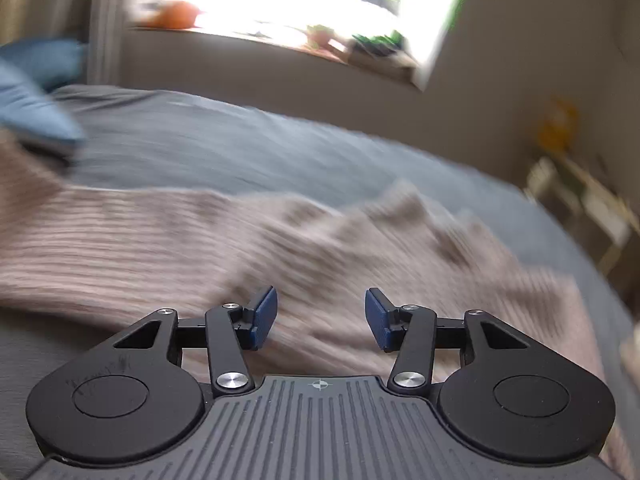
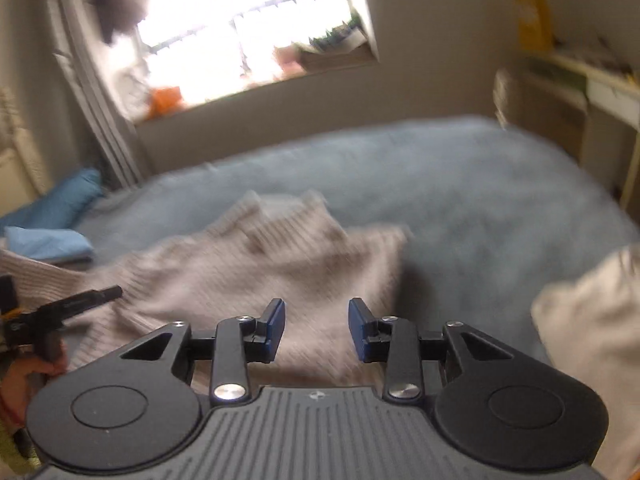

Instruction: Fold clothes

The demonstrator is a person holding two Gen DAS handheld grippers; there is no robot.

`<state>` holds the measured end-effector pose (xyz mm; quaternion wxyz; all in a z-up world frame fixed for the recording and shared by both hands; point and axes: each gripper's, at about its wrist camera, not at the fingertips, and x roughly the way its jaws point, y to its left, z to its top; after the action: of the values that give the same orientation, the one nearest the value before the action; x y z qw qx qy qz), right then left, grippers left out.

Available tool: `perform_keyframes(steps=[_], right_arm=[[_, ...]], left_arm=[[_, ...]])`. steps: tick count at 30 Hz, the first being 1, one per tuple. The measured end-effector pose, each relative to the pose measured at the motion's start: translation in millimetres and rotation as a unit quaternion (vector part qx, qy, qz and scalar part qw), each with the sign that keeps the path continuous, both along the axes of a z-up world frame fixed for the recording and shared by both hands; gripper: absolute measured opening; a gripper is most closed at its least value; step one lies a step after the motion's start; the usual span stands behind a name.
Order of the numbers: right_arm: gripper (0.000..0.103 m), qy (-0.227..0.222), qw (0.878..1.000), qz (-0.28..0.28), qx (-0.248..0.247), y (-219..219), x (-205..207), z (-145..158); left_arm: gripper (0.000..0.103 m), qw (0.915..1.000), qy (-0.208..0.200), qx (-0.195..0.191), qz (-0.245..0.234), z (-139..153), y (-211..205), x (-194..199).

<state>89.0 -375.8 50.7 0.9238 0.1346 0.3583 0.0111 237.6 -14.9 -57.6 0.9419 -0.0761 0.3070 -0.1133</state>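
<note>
Ribbed beige sweater spread on the grey-blue bed, long axis across the left wrist view (rumpled end toward the shelving side), left gripper above it, jaws apart and empty, right gripper likewise released, folded blue cloth beyond, cream garment at right.

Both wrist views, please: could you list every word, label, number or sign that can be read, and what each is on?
No readable text in either view.
Crosshair sign, no letters: on the left tongs' ribbed body, and on the right tongs'.
Yellow item on the shelf: any print is too blurred to read.
</note>
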Motion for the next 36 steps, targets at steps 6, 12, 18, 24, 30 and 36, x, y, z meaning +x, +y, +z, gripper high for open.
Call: perform_keyframes(steps=[6, 12, 18, 24, 30, 36], right_arm=[[0.015, 0.029, 1.000, 0.007, 0.006, 5.3, 34.4, -48.7], [0.007, 0.054, 0.991, 0.059, -0.109, 18.2, 54.1, -106.9], [0.007, 0.014, 0.997, 0.038, -0.067, 6.7, 51.8, -82.6], [0.000, 0.042, 0.996, 0.036, -0.077, -5.2, 81.9, -113.0], [0.000, 0.025, 0.996, 0.015, -0.090, -15.3, 103.1, -107.5], [0.000, 0.010, 0.997, -0.022, -0.075, -35.5, 137.1, -109.4]], left_arm=[[0.048, 0.9959, -0.003, 0.077, -0.048, -18.8, -45.8, -3.2], [0.048, 0.9949, 0.005, 0.093, -0.039, -35.4, -45.8, -1.9], [0.048, 0.9928, -0.013, 0.111, -0.044, -40.1, -50.0, -7.0], [0.049, 0.9909, -0.025, 0.124, -0.047, -44.8, -55.0, -8.9], [0.049, 0.9918, -0.025, 0.115, -0.049, -46.9, -52.2, -8.1], [0.049, 0.9929, -0.025, 0.105, -0.049, -48.7, -49.7, -7.5]])
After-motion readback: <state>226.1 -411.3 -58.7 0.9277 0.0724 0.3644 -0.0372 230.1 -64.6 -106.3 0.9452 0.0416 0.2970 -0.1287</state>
